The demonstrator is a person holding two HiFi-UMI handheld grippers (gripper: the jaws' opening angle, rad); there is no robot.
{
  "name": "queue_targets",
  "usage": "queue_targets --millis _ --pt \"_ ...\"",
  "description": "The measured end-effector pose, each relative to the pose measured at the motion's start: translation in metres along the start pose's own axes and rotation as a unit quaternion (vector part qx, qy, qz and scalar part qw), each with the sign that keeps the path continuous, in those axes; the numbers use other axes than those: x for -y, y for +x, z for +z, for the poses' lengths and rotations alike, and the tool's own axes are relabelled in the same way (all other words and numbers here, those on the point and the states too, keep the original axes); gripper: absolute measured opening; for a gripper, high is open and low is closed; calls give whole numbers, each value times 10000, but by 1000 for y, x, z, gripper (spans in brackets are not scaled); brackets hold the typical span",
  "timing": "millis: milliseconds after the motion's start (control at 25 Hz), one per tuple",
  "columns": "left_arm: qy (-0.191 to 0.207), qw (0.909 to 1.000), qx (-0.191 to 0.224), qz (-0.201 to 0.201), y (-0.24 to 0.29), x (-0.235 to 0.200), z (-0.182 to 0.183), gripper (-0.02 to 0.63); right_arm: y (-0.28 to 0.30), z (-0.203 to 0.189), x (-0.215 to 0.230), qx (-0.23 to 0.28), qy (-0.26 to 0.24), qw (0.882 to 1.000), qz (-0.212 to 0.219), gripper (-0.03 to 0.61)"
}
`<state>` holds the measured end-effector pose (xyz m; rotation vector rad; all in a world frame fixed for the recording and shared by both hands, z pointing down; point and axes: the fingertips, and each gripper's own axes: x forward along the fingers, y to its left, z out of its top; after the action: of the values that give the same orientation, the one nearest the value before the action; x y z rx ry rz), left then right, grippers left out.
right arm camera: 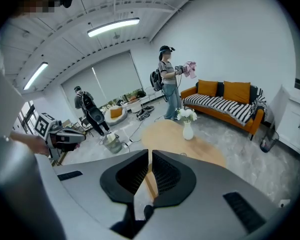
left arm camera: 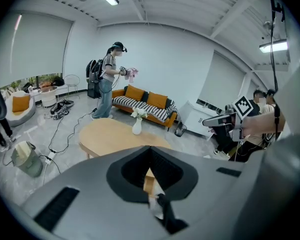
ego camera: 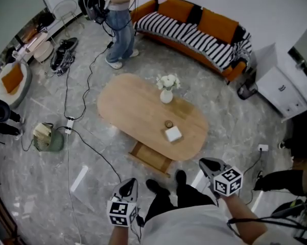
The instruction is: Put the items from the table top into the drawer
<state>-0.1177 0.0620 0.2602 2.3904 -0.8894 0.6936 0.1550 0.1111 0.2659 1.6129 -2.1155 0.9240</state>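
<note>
The oval wooden table (ego camera: 135, 106) carries a white vase of flowers (ego camera: 166, 94), a small round brown object (ego camera: 168, 124) and a white square box (ego camera: 173, 133). Below the table's near edge a wooden drawer (ego camera: 152, 157) stands pulled out. My left gripper (ego camera: 128, 187) hangs over the floor short of the drawer, with its jaws together and nothing in them. Off to the right, near the table's end, my right gripper (ego camera: 209, 164) is also shut and empty. The table (left arm camera: 105, 134) and vase (left arm camera: 137, 126) lie ahead of the left gripper (left arm camera: 150, 149). The right gripper (right arm camera: 150, 153) faces the vase (right arm camera: 188, 130).
A person (ego camera: 118, 24) stands beyond the table by an orange striped sofa (ego camera: 194, 29). Cables (ego camera: 87, 137) run across the marble floor, and a small bin (ego camera: 48, 138) sits to the left. A white cabinet (ego camera: 283, 93) stands at the right. My shoes (ego camera: 156, 187) are by the drawer.
</note>
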Motion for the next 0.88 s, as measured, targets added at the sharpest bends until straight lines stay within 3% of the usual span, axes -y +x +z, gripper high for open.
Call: queue_targets --millis 320,880 --pt "-228 9997 101 12 25 -1 3 0 21 -2 19 -175 -27 9998 133 46" --pt "-687 9962 173 510 70 -11 9 0 86 -2 70 -671 -123 9952 703 46"
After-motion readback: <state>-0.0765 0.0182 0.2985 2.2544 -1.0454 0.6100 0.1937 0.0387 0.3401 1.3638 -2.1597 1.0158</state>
